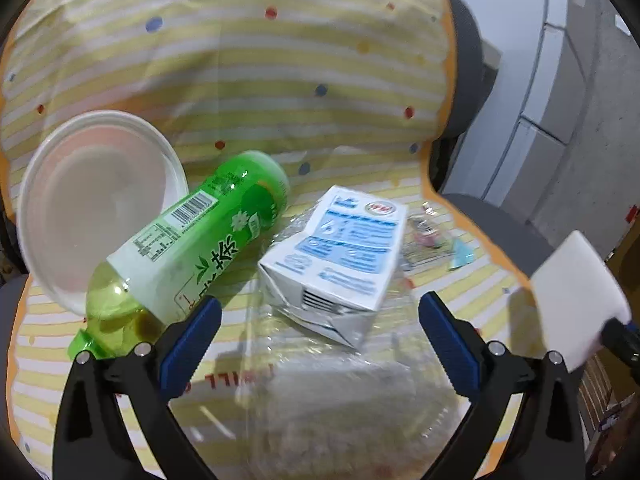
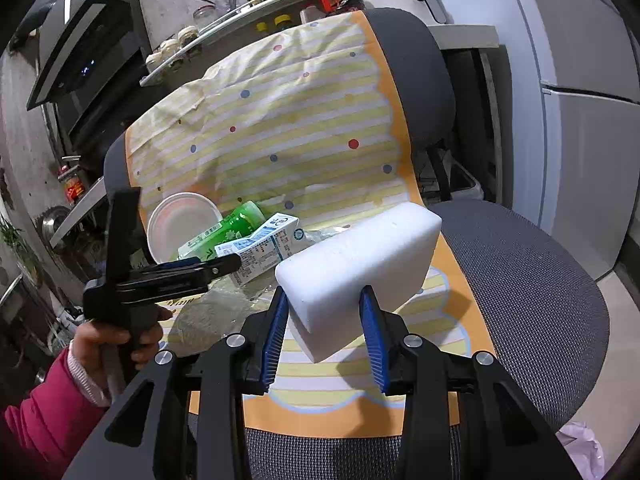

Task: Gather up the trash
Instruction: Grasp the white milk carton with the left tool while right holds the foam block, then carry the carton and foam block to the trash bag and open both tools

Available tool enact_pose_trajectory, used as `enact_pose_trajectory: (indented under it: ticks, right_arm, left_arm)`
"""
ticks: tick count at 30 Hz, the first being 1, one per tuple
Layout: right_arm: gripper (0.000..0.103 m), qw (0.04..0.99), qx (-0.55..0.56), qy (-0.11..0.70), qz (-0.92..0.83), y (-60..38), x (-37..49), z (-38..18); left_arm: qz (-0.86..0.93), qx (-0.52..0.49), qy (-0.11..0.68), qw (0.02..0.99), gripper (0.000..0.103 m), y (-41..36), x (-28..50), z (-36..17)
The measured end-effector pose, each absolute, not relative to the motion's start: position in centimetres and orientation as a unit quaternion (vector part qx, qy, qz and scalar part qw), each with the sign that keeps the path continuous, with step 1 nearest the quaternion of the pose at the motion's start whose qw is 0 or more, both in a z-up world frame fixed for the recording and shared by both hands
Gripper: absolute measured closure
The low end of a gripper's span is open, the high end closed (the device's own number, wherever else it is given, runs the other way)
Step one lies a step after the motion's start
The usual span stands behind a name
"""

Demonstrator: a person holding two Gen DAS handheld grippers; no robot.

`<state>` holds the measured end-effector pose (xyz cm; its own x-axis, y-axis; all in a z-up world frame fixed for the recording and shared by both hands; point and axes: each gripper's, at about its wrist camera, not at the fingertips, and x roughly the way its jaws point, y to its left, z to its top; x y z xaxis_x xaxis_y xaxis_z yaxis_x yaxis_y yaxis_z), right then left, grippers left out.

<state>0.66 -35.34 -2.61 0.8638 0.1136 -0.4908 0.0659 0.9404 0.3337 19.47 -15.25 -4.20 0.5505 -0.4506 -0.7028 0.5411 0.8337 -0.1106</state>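
Bright overhead light, soft shadows, blurred foreground, strong fisheye edge warping.

Each handheld gripper is a black plastic frame with triangular cut-outs in its 2 arms. The left gripper (image 1: 320,312) carries 2 blue ribbed pads (image 1: 192,344) on the inner faces of its fingers, and 4 round silver screw heads (image 1: 142,349) sit at the linkage joints. The right gripper (image 2: 324,312) has the same build: 2 blue ridged pads (image 2: 276,336) and 4 silver screws (image 2: 235,340) across the black linkage. Seen from the right wrist view, the left gripper has a black pistol-style handle. The hand (image 2: 116,340) on it comes out of a pink quilted sleeve (image 2: 36,420) with a pale pink ribbed cuff (image 2: 82,376).
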Motion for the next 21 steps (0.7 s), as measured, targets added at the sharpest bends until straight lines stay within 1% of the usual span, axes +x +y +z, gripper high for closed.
enact_pose_trajectory:
  ticks: [4, 7, 8, 9, 10, 15, 21]
  right_arm:
    - [0.065, 0.948, 0.173, 0.265, 0.009, -35.9, 1.1, -2.8]
    - [0.065, 0.947, 0.174, 0.269, 0.008, -36.3, 1.4, -3.0]
    - [0.065, 0.947, 0.173, 0.27, 0.009, -36.3, 1.5, -3.0]
    - [0.065, 0.947, 0.171, 0.271, 0.009, -36.3, 1.5, -3.1]
    - [0.065, 0.947, 0.17, 0.273, 0.008, -36.3, 1.5, -3.1]
    - [0.065, 0.948, 0.17, 0.27, 0.006, -36.1, 0.6, -2.9]
    - [0.065, 0.953, 0.163, 0.257, 0.0, -35.5, -1.8, -1.9]
  left_arm:
    - [-0.305, 0.071, 0.389, 0.866, 0.007, -16.2, 20.5, -4.7]
    - [-0.31, 0.09, 0.395, 0.86, 0.011, -16.9, 21.1, -5.2]
    - [-0.311, 0.093, 0.396, 0.859, 0.015, -17.0, 21.3, -5.3]
    - [-0.311, 0.097, 0.396, 0.859, 0.022, -17.1, 21.5, -5.4]
    - [-0.312, 0.099, 0.395, 0.858, 0.026, -17.2, 21.4, -5.4]
    - [-0.301, 0.108, 0.35, 0.881, 0.028, -16.4, 18.4, -4.2]
    - [-0.314, 0.064, 0.319, 0.892, 0.028, -14.3, 12.6, -1.9]
